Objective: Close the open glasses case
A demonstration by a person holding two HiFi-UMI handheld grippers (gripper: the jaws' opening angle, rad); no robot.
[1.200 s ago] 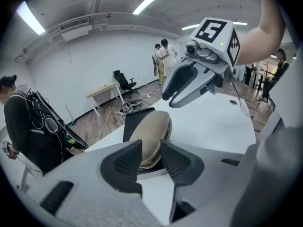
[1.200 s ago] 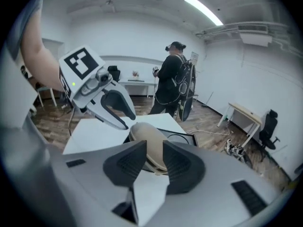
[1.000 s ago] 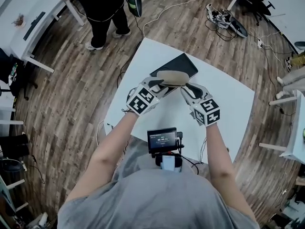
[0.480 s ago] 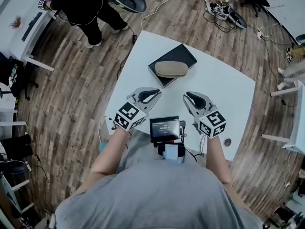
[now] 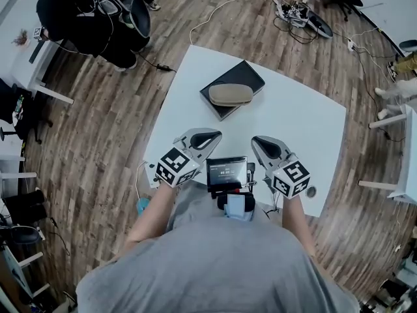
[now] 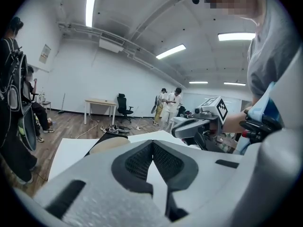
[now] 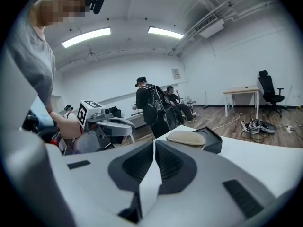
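Both are pulling back toward the table's near edge, left gripper and right gripper closed and empty. Well beyond them, the glasses case is lying shut on a black tray, suggesting the task is complete.

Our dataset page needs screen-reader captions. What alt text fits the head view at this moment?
Seen from above, a closed tan glasses case lies on a flat black box on a white table. The person's left gripper and right gripper are at the table's near edge, apart from the case, fingers together and empty.
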